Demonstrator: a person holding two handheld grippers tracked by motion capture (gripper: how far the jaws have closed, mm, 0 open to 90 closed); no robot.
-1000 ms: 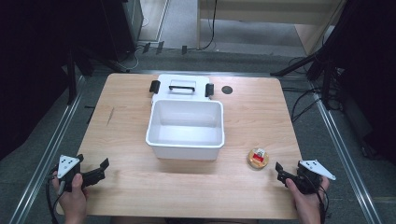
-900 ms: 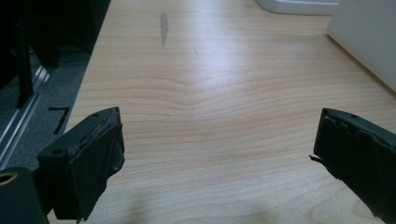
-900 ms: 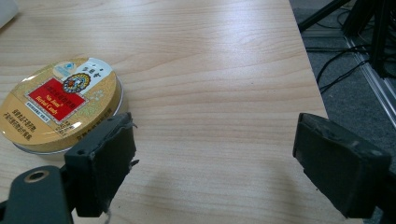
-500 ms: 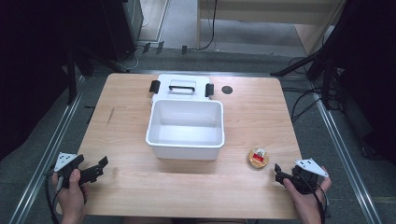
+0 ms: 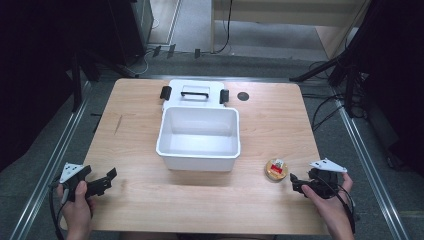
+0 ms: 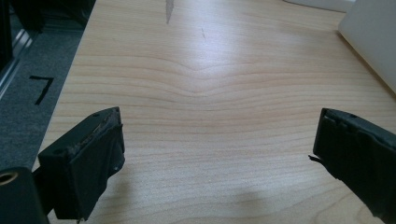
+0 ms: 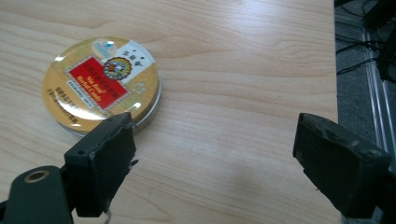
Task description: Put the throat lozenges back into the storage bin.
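Note:
A small round gold tin [image 5: 276, 170] with a red label lies on the wooden table [image 5: 150, 210], right of the white bin's front corner. My right gripper [image 5: 294, 183] sits just right of it, open and empty. In the right gripper view the tin [image 7: 100, 84] lies at upper left, its near edge partly behind the left jaw, and the right gripper [image 7: 215, 144] has only bare wood in its gap. My left gripper [image 5: 107, 180] rests near the front left corner, open. In the left gripper view the left gripper [image 6: 217, 140] spans bare table.
An open white bin [image 5: 198, 150] stands mid-table, its lid [image 5: 195, 94] with black latches lying behind it. A small dark round mark [image 5: 243, 96] is at the back right. The bin's wall [image 6: 373, 42] shows at the upper right. The table's right edge [image 7: 335, 70] is close.
My right gripper has edged left toward the tin. The left gripper has barely shifted. Both stay open.

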